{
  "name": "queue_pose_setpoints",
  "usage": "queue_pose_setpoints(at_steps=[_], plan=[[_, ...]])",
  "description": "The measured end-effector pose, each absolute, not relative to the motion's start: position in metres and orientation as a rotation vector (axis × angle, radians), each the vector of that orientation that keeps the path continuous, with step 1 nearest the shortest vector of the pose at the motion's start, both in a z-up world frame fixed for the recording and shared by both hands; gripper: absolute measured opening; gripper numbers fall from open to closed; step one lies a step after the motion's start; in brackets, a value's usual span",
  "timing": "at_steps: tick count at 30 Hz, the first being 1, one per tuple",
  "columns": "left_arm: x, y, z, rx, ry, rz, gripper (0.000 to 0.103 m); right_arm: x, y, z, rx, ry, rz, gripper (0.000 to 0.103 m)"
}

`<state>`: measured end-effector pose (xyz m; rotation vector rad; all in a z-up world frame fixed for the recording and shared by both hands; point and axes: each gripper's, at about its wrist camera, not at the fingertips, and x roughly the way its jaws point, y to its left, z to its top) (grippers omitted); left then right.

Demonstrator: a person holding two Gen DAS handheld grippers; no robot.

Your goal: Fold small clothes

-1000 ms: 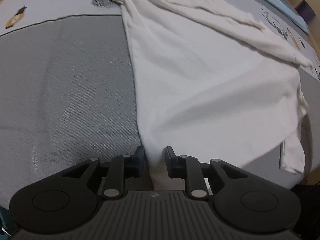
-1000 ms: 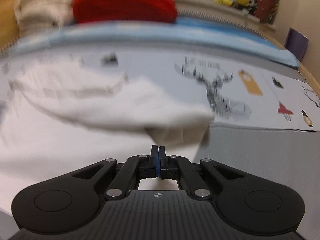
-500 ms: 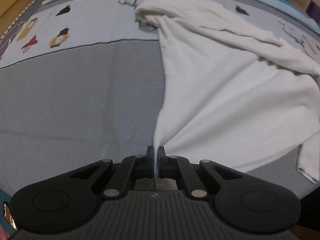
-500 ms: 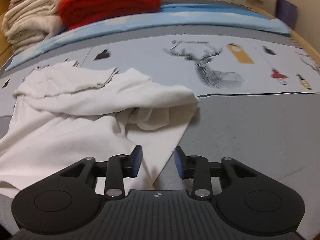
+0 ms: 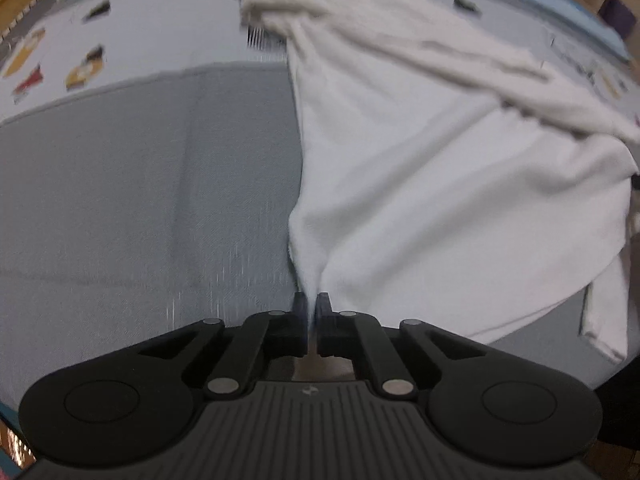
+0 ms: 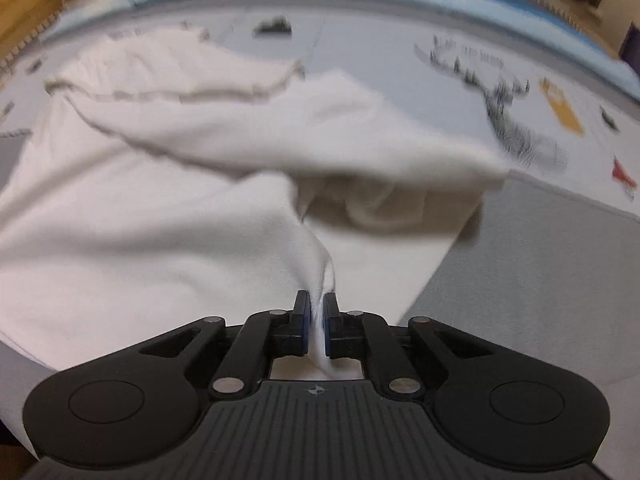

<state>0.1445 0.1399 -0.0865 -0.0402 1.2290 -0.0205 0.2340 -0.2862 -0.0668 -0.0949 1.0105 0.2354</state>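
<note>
1. My left gripper [image 5: 311, 305] has its fingers clenched on a pinch of the white shirt [image 5: 440, 184] at the garment's edge nearest me, at 6 o'clock in the left wrist view. The cloth tents up from the bed [image 5: 140, 200] into that pinch. It looks thin to me, so a hard pull could slip the hem out.
2. My right gripper [image 6: 316, 312] is closing its fingers on a gathered ridge of the same white shirt [image 6: 160, 240], with fabric plainly between the blue pads. If only one layer is caught, I would expect the lower layer to stay behind and spoil the fold.
3. The shirt lies spread on the grey part of the bed, reaching toward 12 o'clock onto the printed sheet [image 6: 500, 92]. A rumpled sleeve [image 6: 300, 132] lies across it around 1 o'clock in the right wrist view. I judge that lifting now could trap that sleeve inside the fold as a lump.
4. Uneven lifting by my two hands could skew the fold line.
5. Both views are blurred, so I cannot confirm grip depth.
</note>
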Motion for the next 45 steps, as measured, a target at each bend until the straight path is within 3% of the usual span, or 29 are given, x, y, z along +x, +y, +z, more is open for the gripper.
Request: queue_pose_setpoints(at_steps=[6, 9, 14, 18, 21, 25, 27, 30, 35, 45], plan=[[0.127, 0.151, -0.036, -0.083, 1.066, -0.032, 0.003, 0.201, -0.341, 0.02, 0.355, 0.731, 0.349, 0.004], [0.116, 0.161, -0.018, -0.002, 1.035, 0.002, 0.003, 0.179, -0.341, 0.036, 0.414, 0.688, 0.552, 0.004], [0.111, 0.171, -0.027, 0.077, 1.124, -0.034, 0.003, 0.169, -0.313, 0.002, 0.207, 0.933, 0.73, 0.006], [0.113, 0.167, -0.037, 0.13, 1.157, -0.063, 0.003, 0.188, -0.328, -0.041, 0.12, 1.076, 0.453, 0.024], [0.116, 0.166, -0.038, 0.12, 1.164, -0.051, 0.005, 0.206, -0.344, -0.071, 0.124, 1.139, 0.268, 0.024], [0.121, 0.152, -0.033, 0.12, 1.141, -0.034, 0.034, 0.229, -0.348, -0.098, 0.228, 1.177, 0.177, 0.025], [0.128, 0.146, -0.028, 0.12, 1.115, -0.016, 0.034, 0.232, -0.34, -0.104, 0.249, 1.188, 0.172, 0.025], [0.138, 0.133, -0.016, 0.087, 1.069, -0.004, 0.034, 0.239, -0.327, -0.104, 0.207, 1.183, 0.169, 0.0], [0.156, 0.105, 0.001, 0.063, 0.995, -0.003, 0.034, 0.25, -0.342, -0.071, 0.239, 1.048, 0.129, 0.0], [0.244, 0.059, 0.017, 0.054, 0.978, -0.129, 0.034, 0.279, -0.469, -0.023, 0.126, 0.669, -0.503, 0.0]])
